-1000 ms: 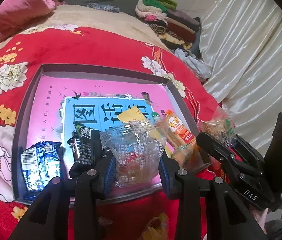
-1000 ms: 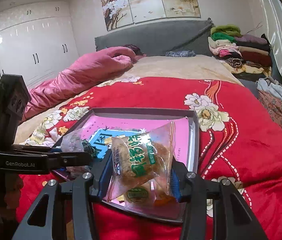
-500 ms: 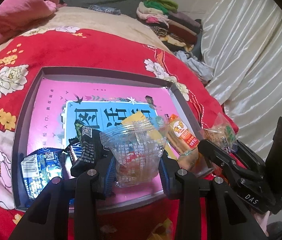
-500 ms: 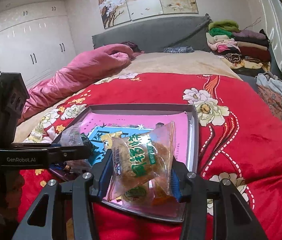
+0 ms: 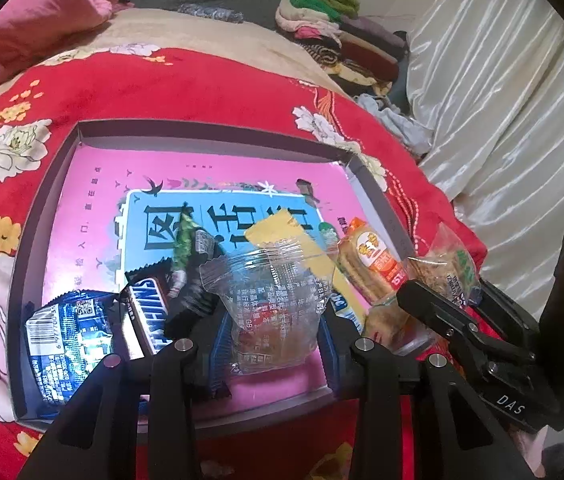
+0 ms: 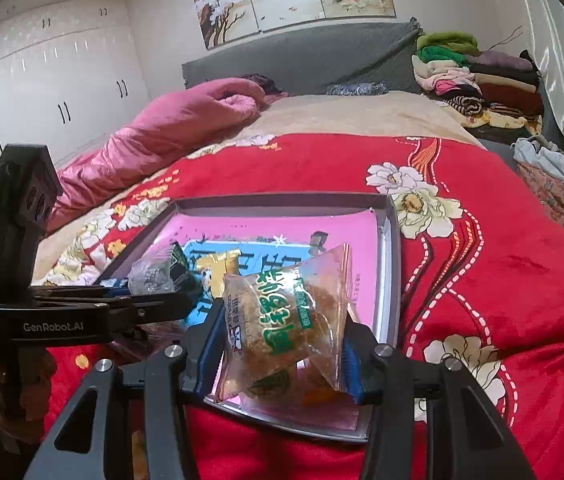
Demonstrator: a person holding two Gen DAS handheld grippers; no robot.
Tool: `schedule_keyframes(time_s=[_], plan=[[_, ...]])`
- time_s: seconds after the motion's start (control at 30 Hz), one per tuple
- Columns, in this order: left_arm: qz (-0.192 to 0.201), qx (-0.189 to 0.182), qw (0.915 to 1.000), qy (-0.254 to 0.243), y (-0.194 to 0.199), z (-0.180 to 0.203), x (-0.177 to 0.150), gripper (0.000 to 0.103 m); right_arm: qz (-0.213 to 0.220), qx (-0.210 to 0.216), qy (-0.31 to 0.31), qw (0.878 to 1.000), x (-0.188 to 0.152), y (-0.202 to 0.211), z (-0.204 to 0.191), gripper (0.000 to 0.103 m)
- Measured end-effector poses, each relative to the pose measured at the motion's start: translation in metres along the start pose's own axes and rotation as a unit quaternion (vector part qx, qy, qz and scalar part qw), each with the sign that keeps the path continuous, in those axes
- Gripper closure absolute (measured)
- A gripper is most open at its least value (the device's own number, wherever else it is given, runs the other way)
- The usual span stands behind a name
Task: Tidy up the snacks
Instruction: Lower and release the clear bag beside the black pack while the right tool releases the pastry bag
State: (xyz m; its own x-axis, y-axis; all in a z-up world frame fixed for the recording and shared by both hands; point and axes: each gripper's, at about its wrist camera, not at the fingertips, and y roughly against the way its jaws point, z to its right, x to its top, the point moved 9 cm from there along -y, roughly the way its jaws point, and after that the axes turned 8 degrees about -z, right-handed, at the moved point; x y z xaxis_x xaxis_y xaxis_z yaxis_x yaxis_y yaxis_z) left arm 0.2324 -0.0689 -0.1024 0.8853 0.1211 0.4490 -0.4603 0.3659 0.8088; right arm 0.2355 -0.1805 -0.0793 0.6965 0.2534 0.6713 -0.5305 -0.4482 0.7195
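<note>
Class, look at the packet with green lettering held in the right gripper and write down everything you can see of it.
The packet with green lettering is a clear, crinkly plastic pouch with a golden-brown, flaky snack showing through. Its sealed top corner points up and right, so it sits tilted. The right gripper is shut on it, blue pads pressing both sides. It hangs over the near edge of the grey tray; whether it touches the packets beneath cannot be told.

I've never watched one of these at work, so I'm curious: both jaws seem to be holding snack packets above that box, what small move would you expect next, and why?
Probably lowering one packet into the box and letting go. The left gripper pinches a clear packet and the right gripper a green-lettered packet, both just above the box's near edge, where other snacks already lie.
</note>
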Motion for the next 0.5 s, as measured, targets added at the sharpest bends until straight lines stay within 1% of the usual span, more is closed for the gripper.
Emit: schedule_keyframes(time_s=[0.2,0.5], plan=[[-0.007,-0.004,1.0,-0.002,-0.0027,0.0015,-0.0021,0.063,-0.017,-0.009,0.012,1.0,-0.0057,-0.0076,-0.0036,0.052],[-0.017,-0.005,0.9998,-0.003,-0.0081,0.0021,-0.0065,0.063,-0.017,-0.009,0.013,1.0,-0.0074,-0.0095,-0.003,0.051]])
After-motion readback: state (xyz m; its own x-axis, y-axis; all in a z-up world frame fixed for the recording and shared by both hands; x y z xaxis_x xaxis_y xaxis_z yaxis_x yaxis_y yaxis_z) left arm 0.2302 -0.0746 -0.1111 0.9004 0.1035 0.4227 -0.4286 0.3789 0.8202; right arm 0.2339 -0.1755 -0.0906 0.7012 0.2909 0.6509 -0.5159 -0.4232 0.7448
